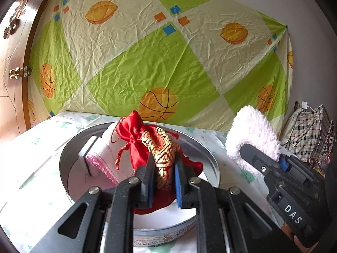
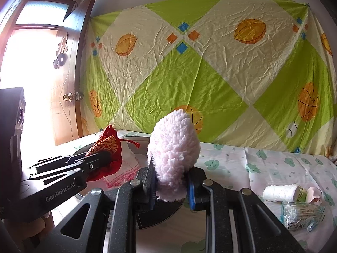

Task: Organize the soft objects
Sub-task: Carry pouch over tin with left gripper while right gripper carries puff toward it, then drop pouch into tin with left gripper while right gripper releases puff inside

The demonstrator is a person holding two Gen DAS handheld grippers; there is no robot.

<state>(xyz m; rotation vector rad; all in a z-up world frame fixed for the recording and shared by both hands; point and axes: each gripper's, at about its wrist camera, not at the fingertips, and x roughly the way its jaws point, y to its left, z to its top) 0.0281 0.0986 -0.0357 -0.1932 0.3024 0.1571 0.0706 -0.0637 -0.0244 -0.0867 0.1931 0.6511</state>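
My left gripper [image 1: 164, 164] is shut on a red and gold drawstring pouch [image 1: 162, 147], held over the round metal tin [image 1: 208, 158]. Inside the tin lie a plain red pouch [image 1: 130, 135], a white and pink cloth [image 1: 101, 158] and a white sponge with a dark layer [image 1: 88, 149]. My right gripper [image 2: 169, 175] is shut on a fluffy pale pink cloth [image 2: 174, 147], just right of the tin. The left wrist view shows that fluffy cloth [image 1: 250, 135] and the right gripper [image 1: 263, 164] beside the tin's right rim. The right wrist view shows the left gripper [image 2: 101, 158] with the pouch [image 2: 107, 147].
The bed sheet with green clouds [image 2: 263, 164] stretches to the right. On it lie a rolled white towel [image 2: 280, 193], a bag of cotton swabs [image 2: 299, 211] and a small pink item [image 2: 314, 194]. A checked bag [image 1: 309, 130] stands at the far right. A wooden door [image 2: 69, 84] is on the left.
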